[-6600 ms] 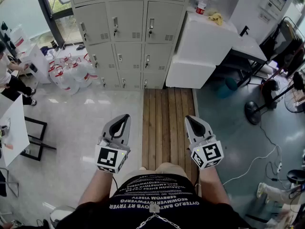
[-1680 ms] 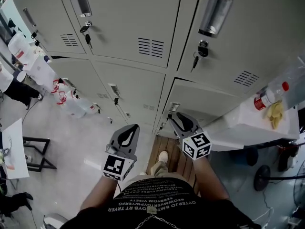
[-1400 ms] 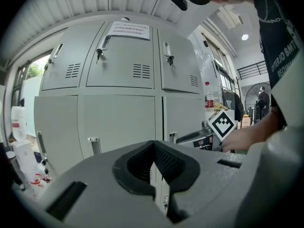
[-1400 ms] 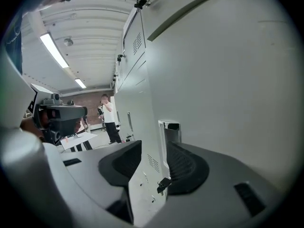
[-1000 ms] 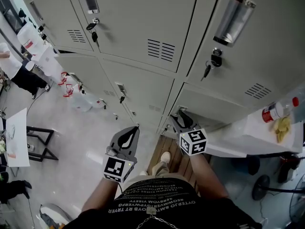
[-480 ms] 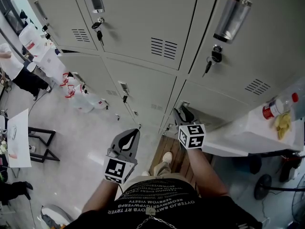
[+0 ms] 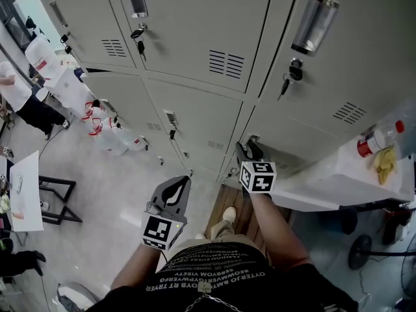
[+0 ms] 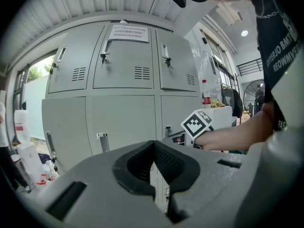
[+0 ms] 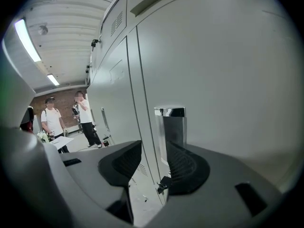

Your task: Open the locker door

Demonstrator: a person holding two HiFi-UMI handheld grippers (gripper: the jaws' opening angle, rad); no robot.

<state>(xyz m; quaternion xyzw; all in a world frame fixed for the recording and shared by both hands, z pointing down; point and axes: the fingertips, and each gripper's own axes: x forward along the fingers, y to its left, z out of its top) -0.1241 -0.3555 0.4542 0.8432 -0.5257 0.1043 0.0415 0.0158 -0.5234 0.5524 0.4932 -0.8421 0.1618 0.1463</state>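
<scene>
The grey locker door (image 7: 296, 138) in the lower right row carries a chrome handle (image 7: 252, 140) at its left edge. My right gripper (image 7: 249, 151) is up against that handle. In the right gripper view the handle (image 9: 169, 123) stands just beyond the jaw tips, in line with the gap, and a small key (image 9: 162, 184) hangs below it. My right gripper (image 9: 153, 149) has its jaws opening, and the pads do not press on the handle. My left gripper (image 7: 171, 191) hangs lower and further left, away from the lockers, its jaws (image 8: 154, 148) together on nothing.
A white cabinet (image 7: 338, 174) with a bottle (image 7: 372, 148) stands to the right of the lockers. Plastic bags (image 7: 97, 119) lie at the lockers' foot on the left, near a black-framed table (image 7: 26, 197). Two people (image 9: 85, 120) stand far down the room.
My right gripper has moved up and in towards the locker handle. The left gripper has stayed about where it was.
</scene>
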